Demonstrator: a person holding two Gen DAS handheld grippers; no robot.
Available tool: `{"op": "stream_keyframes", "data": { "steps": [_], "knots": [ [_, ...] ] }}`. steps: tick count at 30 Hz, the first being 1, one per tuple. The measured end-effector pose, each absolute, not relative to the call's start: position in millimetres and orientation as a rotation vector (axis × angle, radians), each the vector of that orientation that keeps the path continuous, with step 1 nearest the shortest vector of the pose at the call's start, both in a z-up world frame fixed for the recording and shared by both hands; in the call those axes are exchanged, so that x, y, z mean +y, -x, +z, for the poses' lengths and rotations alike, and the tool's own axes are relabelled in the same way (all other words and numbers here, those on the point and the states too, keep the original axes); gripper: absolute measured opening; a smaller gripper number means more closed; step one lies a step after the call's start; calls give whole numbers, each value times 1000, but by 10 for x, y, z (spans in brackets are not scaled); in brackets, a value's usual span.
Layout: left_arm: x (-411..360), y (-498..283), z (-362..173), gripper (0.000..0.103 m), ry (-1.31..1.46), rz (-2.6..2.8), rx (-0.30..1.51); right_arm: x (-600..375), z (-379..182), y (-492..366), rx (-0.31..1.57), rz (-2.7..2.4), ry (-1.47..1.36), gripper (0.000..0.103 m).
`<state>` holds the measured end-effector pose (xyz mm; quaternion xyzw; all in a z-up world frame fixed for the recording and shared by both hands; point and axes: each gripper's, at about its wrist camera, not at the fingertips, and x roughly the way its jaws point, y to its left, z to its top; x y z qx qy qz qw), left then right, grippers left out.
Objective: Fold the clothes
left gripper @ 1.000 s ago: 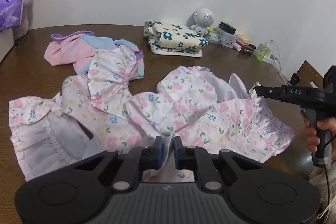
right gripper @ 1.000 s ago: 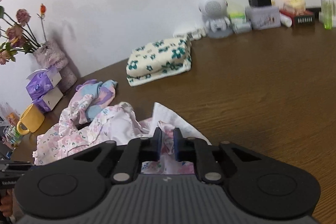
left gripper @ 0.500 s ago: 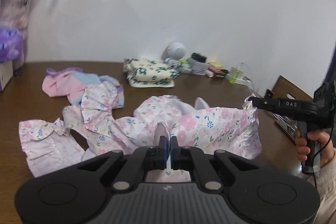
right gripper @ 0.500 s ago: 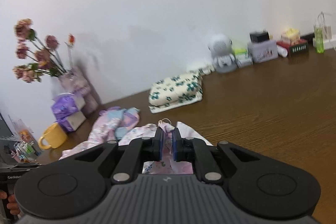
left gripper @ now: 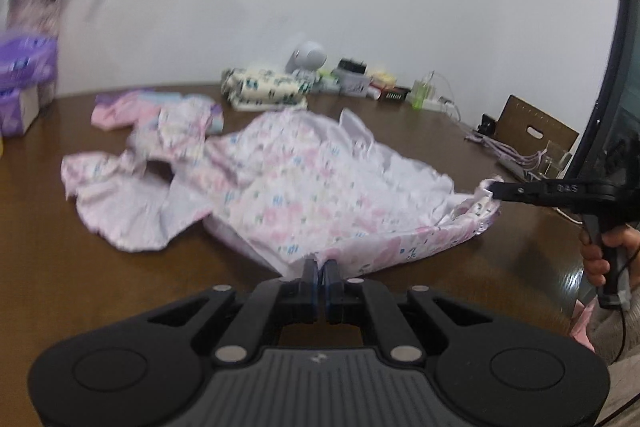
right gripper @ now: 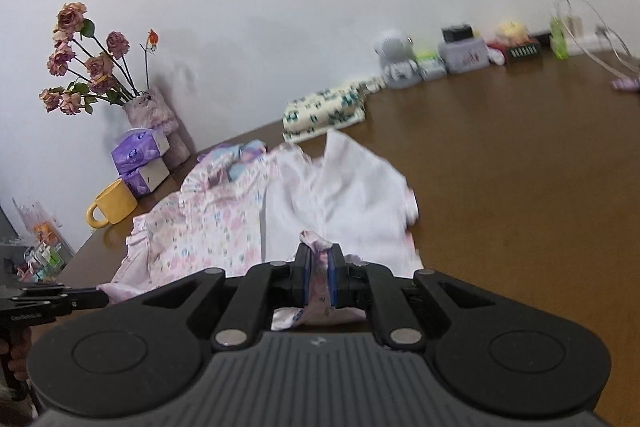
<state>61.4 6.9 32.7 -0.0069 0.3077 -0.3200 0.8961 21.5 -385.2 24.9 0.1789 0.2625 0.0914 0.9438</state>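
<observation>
A pink floral garment (left gripper: pixel 288 187) lies spread on the brown table (left gripper: pixel 80 287), blurred by motion. My left gripper (left gripper: pixel 321 269) is shut on its near hem. My right gripper (right gripper: pixel 319 259) is shut on another edge of the same garment (right gripper: pixel 224 227), with cloth bunched between the fingers. The right gripper also shows in the left wrist view (left gripper: pixel 496 189), holding the garment's right corner above the table. The left gripper shows in the right wrist view (right gripper: pixel 100 297) at the garment's left edge. A white inner side (right gripper: pixel 344 187) faces up.
A pink and blue garment (left gripper: pixel 132 107) lies behind. A folded green-flowered cloth (left gripper: pixel 264 89) sits near the wall with a white toy robot (left gripper: pixel 308 57) and small boxes. A yellow mug (right gripper: pixel 112 207), tissue packs (right gripper: pixel 140 155) and a flower vase (right gripper: pixel 152 115) stand at left.
Both grippers pulled the floral garment toward the near table edge and apart, so it now lies flatter and more spread. Both stayed shut on it.
</observation>
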Motion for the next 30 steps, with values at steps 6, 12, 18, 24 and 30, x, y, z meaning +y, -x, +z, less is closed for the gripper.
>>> {"op": "stream_keyframes", "data": {
  "steps": [6, 12, 18, 24, 30],
  "knots": [
    [90, -554, 241, 3, 4, -656, 673, -3833, 73, -6, 584, 147, -387, 8],
    [36, -530, 176, 4, -41, -635, 694, -3769, 18, 111, 606, 121, -356, 9],
    [19, -491, 109, 9, -63, -635, 707, -3704, -10, 182, 626, 96, -312, 12],
    [157, -421, 249, 36, 12, -665, 691, -3712, 94, 296, 610, 93, -310, 35],
    [82, -498, 455, 41, 23, -670, 613, -3635, 331, 245, 524, 91, -254, 43]
  ]
}}
